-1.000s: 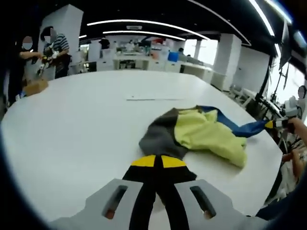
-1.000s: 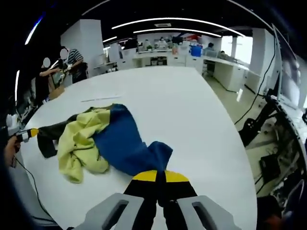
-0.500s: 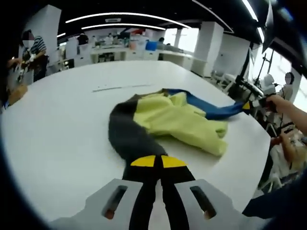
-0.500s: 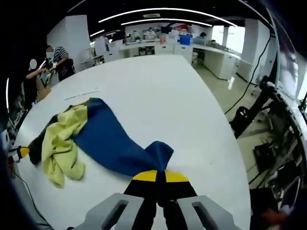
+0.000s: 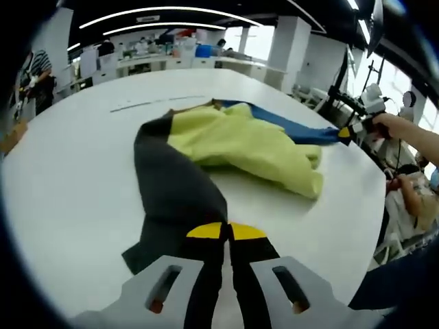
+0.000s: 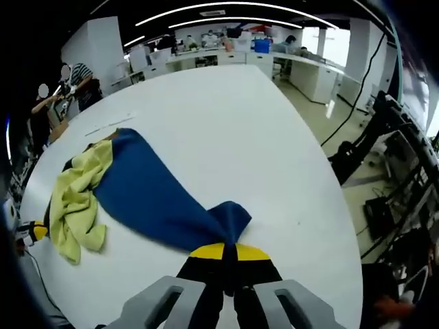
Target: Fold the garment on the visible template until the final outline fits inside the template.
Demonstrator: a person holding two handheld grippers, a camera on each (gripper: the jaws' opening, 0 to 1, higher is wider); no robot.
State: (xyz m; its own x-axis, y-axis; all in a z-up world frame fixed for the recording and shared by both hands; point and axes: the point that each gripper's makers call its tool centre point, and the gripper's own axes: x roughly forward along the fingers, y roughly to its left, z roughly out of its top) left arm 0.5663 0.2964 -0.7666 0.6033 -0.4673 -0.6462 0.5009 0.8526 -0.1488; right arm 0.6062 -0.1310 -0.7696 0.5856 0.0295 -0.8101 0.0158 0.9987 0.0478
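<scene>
A garment in dark grey, yellow-green and blue lies stretched across the white table (image 5: 75, 157). In the left gripper view my left gripper (image 5: 227, 233) is shut on its dark grey sleeve (image 5: 171, 192), with the yellow-green body (image 5: 240, 147) beyond and the blue sleeve (image 5: 295, 130) running off to the right gripper (image 5: 346, 132) in a hand. In the right gripper view my right gripper (image 6: 229, 248) is shut on the blue sleeve (image 6: 151, 199); the yellow-green part (image 6: 72, 202) lies at the left, and the left gripper (image 6: 31, 232) shows at the table's edge.
A thin line of template marking (image 5: 154, 104) (image 6: 110, 124) runs on the table beyond the garment. People (image 6: 65, 92) stand past the far left edge. Desks and stands (image 6: 374, 137) surround the table; a person's arm (image 5: 411, 137) is at the right.
Both grippers have pulled apart, drawing the bunched garment out longer and flatter. The grey sleeve now stretches toward the left gripper and the blue sleeve toward the right.
</scene>
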